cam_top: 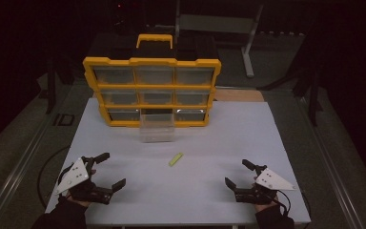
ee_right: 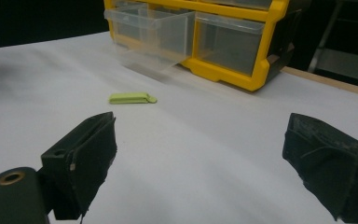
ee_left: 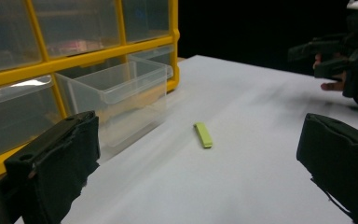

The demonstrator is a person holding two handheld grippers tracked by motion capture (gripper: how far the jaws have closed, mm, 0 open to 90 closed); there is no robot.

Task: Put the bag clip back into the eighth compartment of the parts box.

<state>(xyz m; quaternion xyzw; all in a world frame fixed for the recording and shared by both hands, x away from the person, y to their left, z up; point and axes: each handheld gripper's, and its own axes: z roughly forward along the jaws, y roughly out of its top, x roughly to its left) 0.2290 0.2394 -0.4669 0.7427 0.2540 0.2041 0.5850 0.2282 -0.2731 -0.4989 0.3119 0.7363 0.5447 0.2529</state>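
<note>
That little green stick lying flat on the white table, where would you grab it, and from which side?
Probably from straight above, closing across the narrow middle of the green stick. It lies flat and low on the table, so there is nothing to get under from the side, and its long edges give two parallel faces. Both the left tongs and the right tongs are open and about equally far away.

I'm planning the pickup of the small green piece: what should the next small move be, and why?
Probably move one open gripper, say the right gripper, toward the green piece. It lies flat on the table, untouched, between both grippers, just in front of the pulled-out clear drawer.
</note>
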